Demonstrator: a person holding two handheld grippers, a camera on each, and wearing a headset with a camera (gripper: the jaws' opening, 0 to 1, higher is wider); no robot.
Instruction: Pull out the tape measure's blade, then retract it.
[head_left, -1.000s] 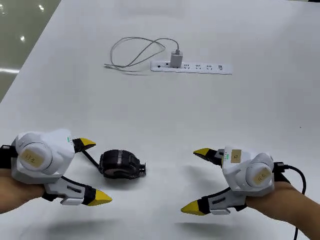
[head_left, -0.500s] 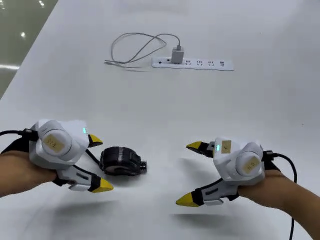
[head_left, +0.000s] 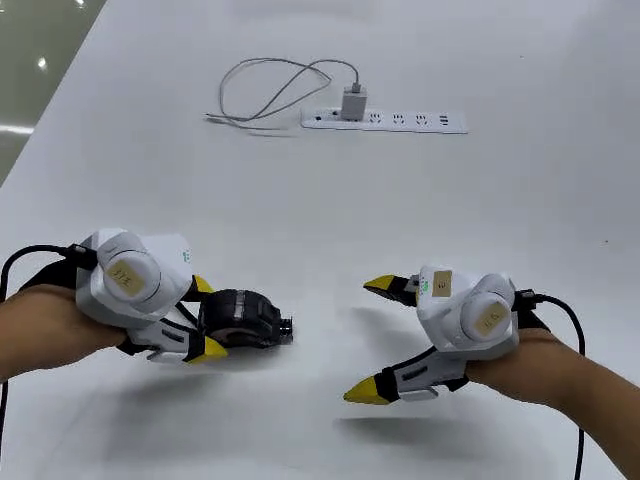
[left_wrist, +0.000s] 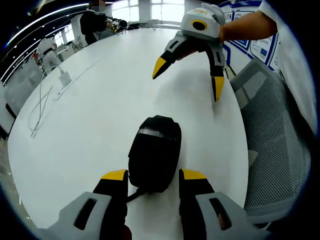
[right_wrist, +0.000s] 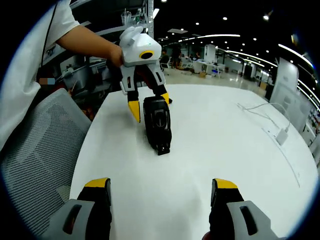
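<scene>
Now, the white table (head_left: 420, 220) carries everything, with a power strip (head_left: 385, 121) well off at the far side. Left gripper (head_left: 205, 318) has moved in since a second ago: its jaws then stood wide and short of the tape measure (head_left: 240, 318), now they sit on either side of the case, narrowed to roughly its width; can't tell if they actually press it. Right gripper (head_left: 369, 338) hangs near, jaws spread wide, holding nothing, facing the case's front. Blade tip (head_left: 287, 326) is at the case mouth, nothing pulled out. Judgement: case is about to be secured, and the pull is not yet started
</scene>
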